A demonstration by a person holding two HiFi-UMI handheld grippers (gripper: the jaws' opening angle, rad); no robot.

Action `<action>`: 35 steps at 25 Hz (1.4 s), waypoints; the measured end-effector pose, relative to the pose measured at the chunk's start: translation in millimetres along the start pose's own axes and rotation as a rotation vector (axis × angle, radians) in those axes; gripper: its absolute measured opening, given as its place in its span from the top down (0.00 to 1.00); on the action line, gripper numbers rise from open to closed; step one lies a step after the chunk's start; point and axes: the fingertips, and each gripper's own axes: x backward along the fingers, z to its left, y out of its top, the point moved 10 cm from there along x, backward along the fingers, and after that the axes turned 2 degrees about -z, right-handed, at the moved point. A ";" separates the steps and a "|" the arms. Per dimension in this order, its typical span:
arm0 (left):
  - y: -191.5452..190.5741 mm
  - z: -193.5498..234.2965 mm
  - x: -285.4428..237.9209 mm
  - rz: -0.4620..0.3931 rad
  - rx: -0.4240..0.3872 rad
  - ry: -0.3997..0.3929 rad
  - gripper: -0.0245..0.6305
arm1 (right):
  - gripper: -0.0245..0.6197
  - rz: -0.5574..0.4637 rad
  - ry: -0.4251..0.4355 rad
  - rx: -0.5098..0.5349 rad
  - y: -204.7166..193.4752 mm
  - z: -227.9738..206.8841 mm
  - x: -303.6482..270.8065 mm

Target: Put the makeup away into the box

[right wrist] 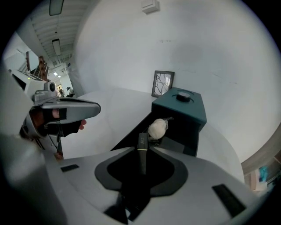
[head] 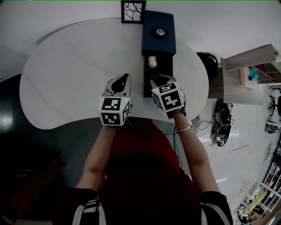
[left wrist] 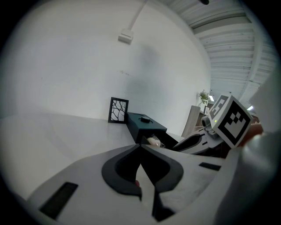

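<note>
White, rounded table (head: 66, 79) fills the upper half of the head view, with a pale wall behind it; at top centre stands a dark teal box (head: 167, 44) with a round knob on its lid, a small black picture frame (head: 133, 12) just to its left, and the box's drawer (head: 147, 85) pulled out toward the person; a pale, fluffy puff (head: 152, 62) already lies in the drawer near the box's body.

Right gripper (right wrist: 142, 150) is clenched on the task's thing, a slim dark makeup stick (right wrist: 142, 141); it sits low and central in the right gripper view, pointing at the drawer and the puff, not yet inside. It looks like a pencil or liner: thin, straight, matte black, with a narrow yellow-green band and small pale print near its far end, which pokes out past the jaw tips.

Left gripper (left wrist: 140, 147), lower centre of its own view, has its jaws closed tip to tip; a tiny reddish speck shows in the hollow behind them, which I cannot identify.

Judging the risks: a stick this thin could pivot or slip in the pinch; its far end could catch the drawer's side wall if it comes in off line; let go too high, it could bounce off the puff, roll across the smooth table and drop over the edge; the two grippers sit near each other and could knock.
</note>
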 end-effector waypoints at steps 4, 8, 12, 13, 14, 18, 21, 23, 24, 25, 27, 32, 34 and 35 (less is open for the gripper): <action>-0.2 2.5 -4.1 0.008 0.003 0.000 0.93 | 0.80 0.018 -0.003 0.022 2.3 0.8 -4.4; -0.7 3.7 -7.5 0.013 0.007 -0.002 0.93 | 0.80 0.049 0.001 0.043 4.8 3.2 -9.1; -0.9 4.5 -10.5 0.014 0.012 -0.002 0.93 | 0.80 0.090 0.001 0.081 5.6 6.0 -14.1; -1.2 5.0 -10.7 0.013 0.014 -0.002 0.93 | 0.80 0.099 0.001 0.089 5.5 7.2 -15.3; -1.4 5.6 -10.7 0.013 0.016 -0.001 0.93 | 0.80 0.107 0.001 0.098 5.5 8.3 -16.4; -1.7 6.4 -10.1 0.012 0.022 -0.002 0.93 | 0.80 0.134 -0.003 0.127 6.0 10.2 -18.3; -2.5 7.8 -9.7 0.014 0.024 -0.001 0.93 | 0.80 0.146 -0.006 0.136 6.6 10.9 -20.2; -3.3 8.4 -8.8 0.014 0.025 0.000 0.93 | 0.80 0.156 -0.008 0.142 6.5 11.7 -21.6; -3.6 8.6 -8.3 0.012 0.026 0.000 0.93 | 0.80 0.161 -0.010 0.147 6.3 12.1 -22.1; -3.9 8.7 -7.6 0.010 0.027 0.001 0.93 | 0.80 0.167 -0.012 0.152 6.1 12.6 -22.6; -4.2 9.2 -6.4 0.009 0.029 0.004 0.93 | 0.80 0.178 -0.015 0.166 5.5 13.6 -23.5; -4.4 10.5 -3.7 0.006 0.029 0.012 0.93 | 0.80 0.202 -0.025 0.190 4.7 15.4 -26.5; -5.4 10.9 -3.0 0.008 0.030 0.016 0.93 | 0.80 0.211 -0.032 0.197 4.5 15.7 -28.0; -5.8 11.2 -2.6 0.008 0.031 0.017 0.93 | 0.80 0.214 -0.036 0.201 4.5 15.8 -28.8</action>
